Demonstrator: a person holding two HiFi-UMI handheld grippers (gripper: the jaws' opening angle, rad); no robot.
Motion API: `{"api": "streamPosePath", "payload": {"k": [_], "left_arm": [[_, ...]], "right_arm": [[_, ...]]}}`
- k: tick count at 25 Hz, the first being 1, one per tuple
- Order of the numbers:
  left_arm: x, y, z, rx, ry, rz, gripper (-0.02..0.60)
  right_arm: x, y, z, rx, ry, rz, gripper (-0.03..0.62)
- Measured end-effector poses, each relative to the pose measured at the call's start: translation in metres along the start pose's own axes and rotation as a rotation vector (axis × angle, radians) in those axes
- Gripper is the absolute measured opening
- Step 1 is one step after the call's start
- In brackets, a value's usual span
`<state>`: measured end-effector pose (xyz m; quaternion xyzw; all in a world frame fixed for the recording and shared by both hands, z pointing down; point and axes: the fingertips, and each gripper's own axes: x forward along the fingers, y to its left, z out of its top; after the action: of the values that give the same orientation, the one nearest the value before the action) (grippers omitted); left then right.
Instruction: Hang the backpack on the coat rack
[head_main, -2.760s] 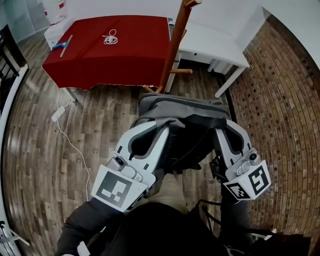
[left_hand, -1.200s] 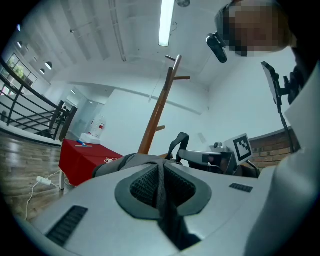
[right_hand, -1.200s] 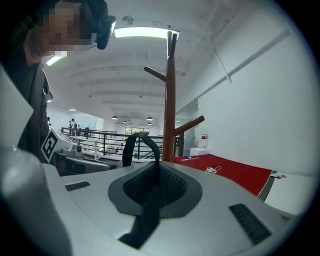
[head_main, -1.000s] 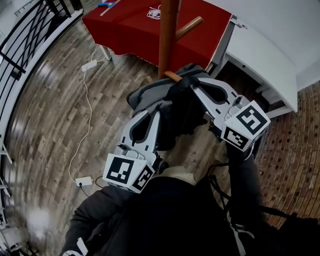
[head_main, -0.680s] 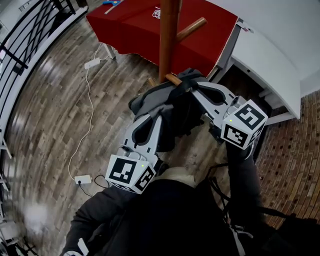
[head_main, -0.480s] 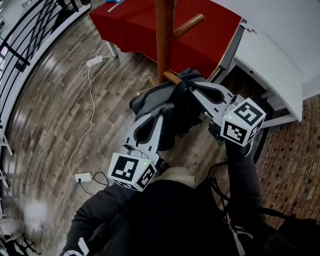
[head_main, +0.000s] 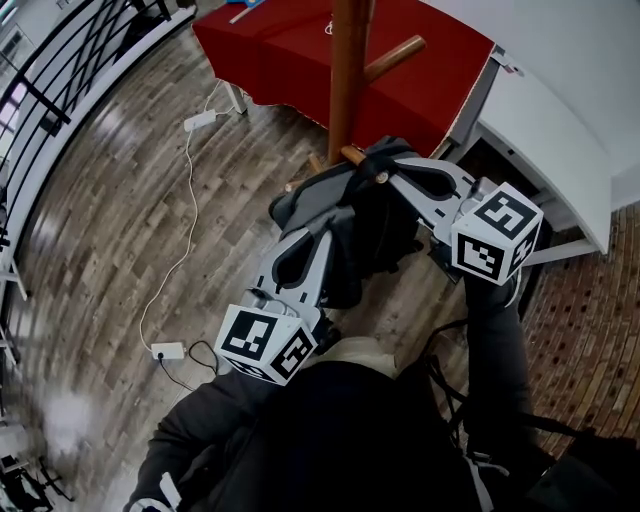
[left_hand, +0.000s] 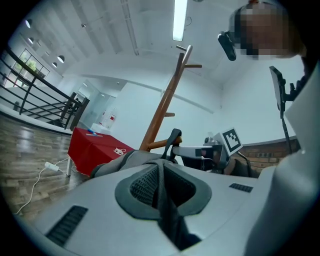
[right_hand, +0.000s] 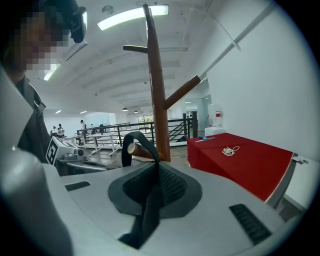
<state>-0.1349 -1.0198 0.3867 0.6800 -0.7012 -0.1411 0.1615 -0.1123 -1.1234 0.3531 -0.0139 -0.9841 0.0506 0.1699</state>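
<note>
Here the left gripper (head_main: 338, 218) is clamping a backpack (head_main: 305, 195) strap (left_hand: 167, 210), pointing level; the right gripper (head_main: 385, 178), tilting slightly down, is pinching the loop (right_hand: 135, 133) round a peg (right_hand: 143, 151) on the rack (head_main: 347, 70), backpack hanging between them.

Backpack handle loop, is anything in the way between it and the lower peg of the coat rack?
Nothing visible does. The handle loop, clamped in the right gripper, already arches over the tip of the lower peg on the coat rack. The left gripper grips the backpack beside it, clear of the peg.
</note>
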Motion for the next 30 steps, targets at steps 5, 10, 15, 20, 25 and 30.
{"api": "streamPosePath", "payload": {"k": [5, 10, 15, 20, 25, 30], "left_arm": [[0.002, 0.007, -0.025, 0.01, 0.026, -0.002, 0.041], [0.001, 0.0, -0.031, 0.159, 0.013, -0.043, 0.043], [-0.014, -0.02, -0.043, 0.267, 0.044, -0.11, 0.062], [-0.038, -0.032, -0.05, 0.295, 0.104, -0.188, 0.075], [-0.067, -0.043, -0.054, 0.321, 0.145, -0.282, 0.075], [-0.092, -0.041, -0.029, 0.32, 0.124, -0.338, 0.072]], "right_arm": [[0.007, -0.003, -0.025, 0.013, -0.038, -0.002, 0.02], [-0.003, -0.004, -0.033, 0.028, -0.22, -0.096, 0.021], [-0.014, 0.004, -0.043, 0.015, -0.305, -0.189, 0.021], [-0.029, 0.018, -0.048, 0.073, -0.38, -0.304, 0.063], [-0.04, 0.04, -0.065, 0.122, -0.395, -0.439, 0.115], [-0.064, 0.091, -0.065, 0.159, -0.469, -0.621, 0.114]]}}
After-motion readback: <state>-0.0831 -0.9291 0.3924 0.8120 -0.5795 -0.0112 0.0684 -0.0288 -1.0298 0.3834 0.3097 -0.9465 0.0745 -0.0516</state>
